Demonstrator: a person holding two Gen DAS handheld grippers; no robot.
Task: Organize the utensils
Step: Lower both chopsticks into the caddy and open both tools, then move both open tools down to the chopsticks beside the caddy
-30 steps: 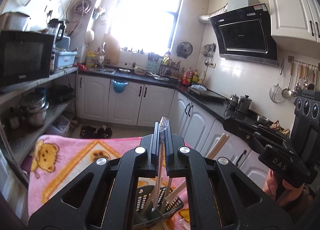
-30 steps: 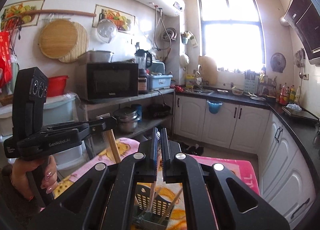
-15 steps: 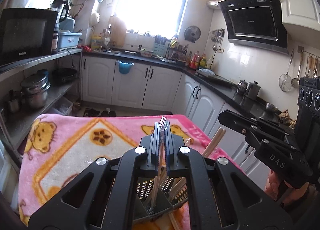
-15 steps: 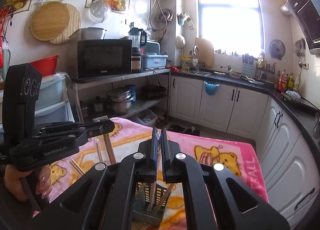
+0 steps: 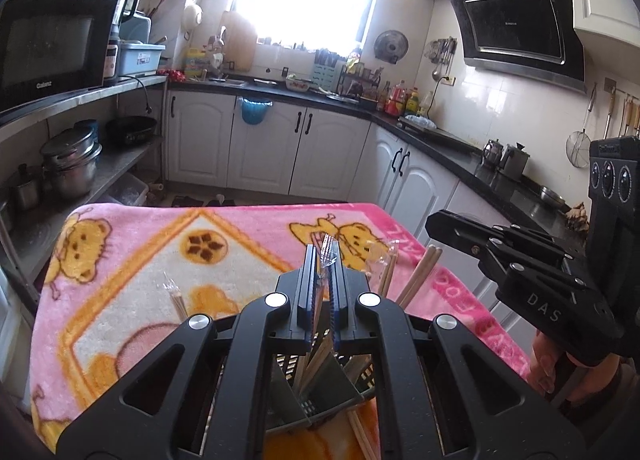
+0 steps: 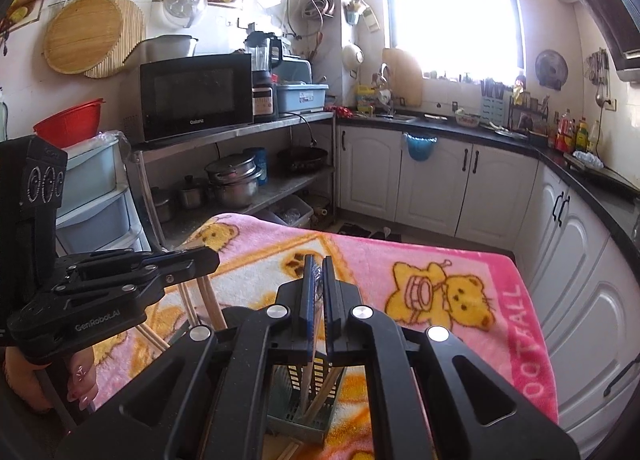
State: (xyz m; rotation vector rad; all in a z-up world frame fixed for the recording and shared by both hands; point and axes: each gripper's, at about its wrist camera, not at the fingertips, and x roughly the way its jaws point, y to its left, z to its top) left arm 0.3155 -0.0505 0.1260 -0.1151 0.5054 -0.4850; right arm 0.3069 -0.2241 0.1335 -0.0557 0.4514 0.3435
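Observation:
A green slotted utensil basket (image 5: 320, 400) stands on the pink bear blanket (image 5: 132, 280), with wooden chopsticks (image 5: 420, 274) standing in it. My left gripper (image 5: 323, 260) is shut on a clear-wrapped pair of chopsticks (image 5: 325, 256) held upright, lower end in the basket. My right gripper (image 6: 317, 280) is shut on another wrapped pair of chopsticks (image 6: 318, 292), its lower end in the basket (image 6: 308, 408). Each gripper shows in the other's view: the right one (image 5: 520, 260), the left one (image 6: 120, 280).
Loose wrapped chopsticks (image 5: 174, 296) lie on the blanket left of the basket. A steel shelf with pots (image 6: 232, 180) and a microwave (image 6: 192, 96) stands on the left. White cabinets with a black counter (image 6: 440, 180) run behind and to the right.
Both grippers have tilted down and sunk toward the basket with their chopsticks, so more of the blanket shows. Both stay shut.

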